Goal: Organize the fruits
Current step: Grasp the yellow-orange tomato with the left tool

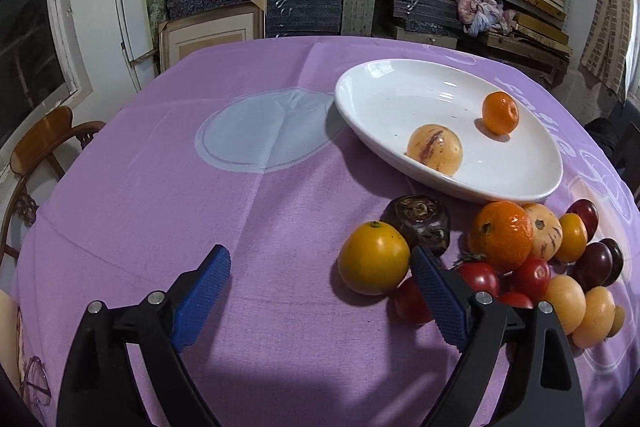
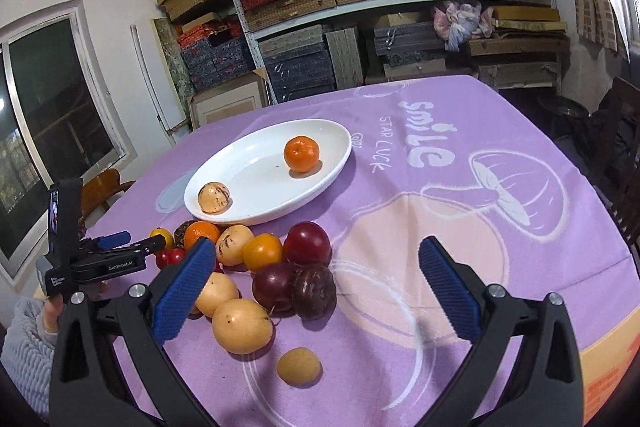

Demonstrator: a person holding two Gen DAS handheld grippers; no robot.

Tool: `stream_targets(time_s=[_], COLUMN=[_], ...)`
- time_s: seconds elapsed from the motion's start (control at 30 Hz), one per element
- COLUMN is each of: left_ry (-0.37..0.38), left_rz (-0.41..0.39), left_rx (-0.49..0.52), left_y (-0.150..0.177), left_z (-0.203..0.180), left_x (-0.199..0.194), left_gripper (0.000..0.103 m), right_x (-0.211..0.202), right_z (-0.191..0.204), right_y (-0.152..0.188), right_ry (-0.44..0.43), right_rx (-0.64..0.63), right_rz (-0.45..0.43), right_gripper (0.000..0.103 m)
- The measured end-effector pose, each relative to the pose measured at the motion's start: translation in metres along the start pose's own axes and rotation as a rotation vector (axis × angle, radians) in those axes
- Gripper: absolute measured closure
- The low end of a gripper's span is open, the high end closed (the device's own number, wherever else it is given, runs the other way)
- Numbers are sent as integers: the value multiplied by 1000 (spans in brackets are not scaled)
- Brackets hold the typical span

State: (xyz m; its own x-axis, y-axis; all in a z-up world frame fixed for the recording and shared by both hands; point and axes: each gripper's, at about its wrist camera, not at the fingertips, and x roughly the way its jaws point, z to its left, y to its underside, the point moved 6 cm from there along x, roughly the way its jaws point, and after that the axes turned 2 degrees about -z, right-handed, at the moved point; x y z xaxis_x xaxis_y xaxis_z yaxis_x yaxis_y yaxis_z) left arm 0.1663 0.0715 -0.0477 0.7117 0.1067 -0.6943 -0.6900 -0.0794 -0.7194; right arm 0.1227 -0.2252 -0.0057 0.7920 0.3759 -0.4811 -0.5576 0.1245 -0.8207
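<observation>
Showing a lilac tablecloth [image 2: 400,227] with white lettering and a white mushroom drawing. Holding an orange tangerine [image 2: 301,154] and a cream, purple-streaked melon [image 2: 214,197] on a plain white plate [image 2: 256,211]. Lying beside it: a yellow-orange citrus [image 1: 374,257], red tomatoes [image 1: 478,277], dark maroon plums [image 2: 307,243], pale tan round fruits [image 2: 242,325]. Wearing ribbed blue pads [image 2: 184,291] on black gripper arms.

Both grippers share one build: the left gripper [image 1: 320,283] and right gripper [image 2: 316,267] have glossy black angular arms, silver round screws at the joints, and ribbed blue pads [image 2: 185,291]. The left one's body bears white lettering, seemingly "GenRobot.AI". The person wears a pale grey ribbed-knit sleeve [image 2: 24,351].
</observation>
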Motion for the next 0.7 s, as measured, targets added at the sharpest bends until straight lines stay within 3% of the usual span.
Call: stream_targets(time_s=[0.13, 0.27, 0.47, 0.6, 0.7], left_ry=[-14, 33, 58, 21, 27], left_rz=[36, 100, 73, 12, 31], left_rx=[-43, -93, -108, -102, -97], left_y=[4, 11, 9, -1, 1], left_z=[11, 18, 20, 23, 20], left_x=[4, 13, 6, -3, 1], left_gripper=[5, 5, 5, 5, 5], right_x=[2, 2, 6, 9, 10], right_z=[-4, -4, -4, -4, -4], right_y=[0, 0, 3, 5, 6], right_ry=[7, 15, 45, 47, 44], right_rx=[17, 15, -20, -21, -24], right_rz=[6, 16, 48, 64, 68], right_gripper=[4, 4, 4, 4, 4])
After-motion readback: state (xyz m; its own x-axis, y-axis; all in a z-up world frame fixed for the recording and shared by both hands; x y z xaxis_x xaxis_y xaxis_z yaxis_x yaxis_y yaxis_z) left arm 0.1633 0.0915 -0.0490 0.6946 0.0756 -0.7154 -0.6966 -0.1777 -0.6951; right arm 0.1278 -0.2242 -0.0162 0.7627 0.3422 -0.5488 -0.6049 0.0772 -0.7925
